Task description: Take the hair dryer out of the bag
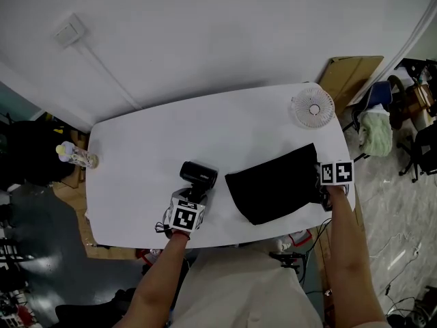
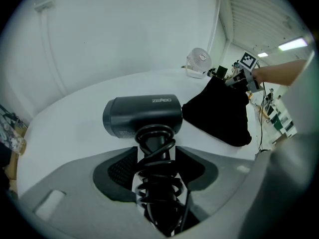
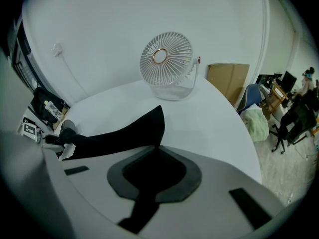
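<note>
The dark grey hair dryer (image 1: 199,173) (image 2: 144,114) is out on the white table (image 1: 150,142), just left of the flat black bag (image 1: 273,183) (image 2: 219,113). Its handle, wrapped in a coiled black cord, runs back between the jaws of my left gripper (image 1: 193,195) (image 2: 155,168), which is shut on it. My right gripper (image 1: 321,183) (image 3: 154,151) is at the bag's right edge, shut on a pinch of the black fabric (image 3: 124,131). In the right gripper view the dryer (image 3: 67,128) shows beyond the bag's far end.
A small white desk fan (image 1: 313,106) (image 3: 167,59) stands at the table's far right corner. A pale bottle (image 1: 75,156) lies at the left edge. Cardboard (image 1: 351,74) and office chairs (image 1: 410,101) are on the floor to the right.
</note>
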